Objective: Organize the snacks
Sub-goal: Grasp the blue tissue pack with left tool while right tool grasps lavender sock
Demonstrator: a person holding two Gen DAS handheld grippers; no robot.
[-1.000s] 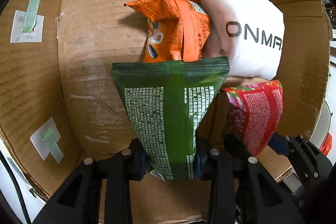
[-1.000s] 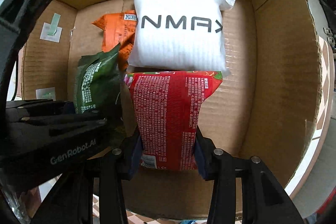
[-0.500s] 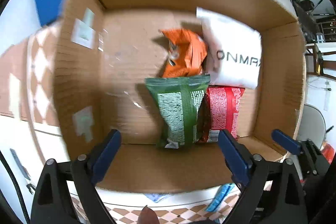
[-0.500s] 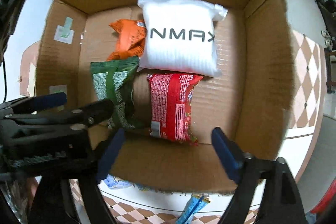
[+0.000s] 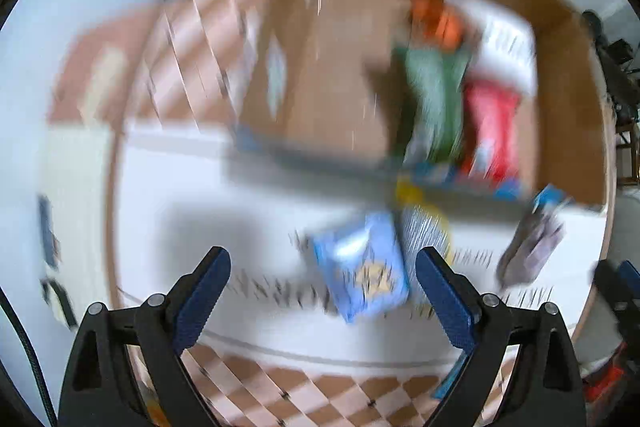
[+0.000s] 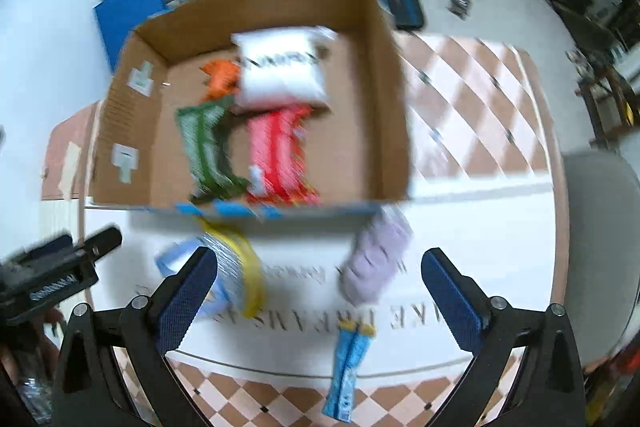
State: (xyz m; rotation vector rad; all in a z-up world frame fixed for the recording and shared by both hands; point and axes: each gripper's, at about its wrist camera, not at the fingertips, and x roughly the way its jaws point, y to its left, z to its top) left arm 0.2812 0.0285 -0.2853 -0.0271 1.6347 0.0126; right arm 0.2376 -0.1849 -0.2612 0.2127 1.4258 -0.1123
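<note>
Both tools pointing down, left tool [image 5: 322, 281] released, right tool [image 6: 318, 281] jaws opening, empty, green packet [image 6: 208, 151] and red packet [image 6: 278, 155] lying in cardboard box [image 6: 394, 99]

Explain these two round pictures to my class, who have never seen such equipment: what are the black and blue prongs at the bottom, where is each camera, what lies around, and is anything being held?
No robot arm here: a person holds a two-finger gripper in each hand, each with a fisheye camera looking along its fingers, hence the round pictures. The prongs are the left gripper and right gripper. Both look down and hold nothing; the right one's jaws are opening.

A cardboard box holds four packets: white, orange, green and red. In front of it, on the white table, lie loose snacks: a light blue packet, a yellow-edged one, a lilac one and a slim blue one. Both pictures are blurred.
</note>
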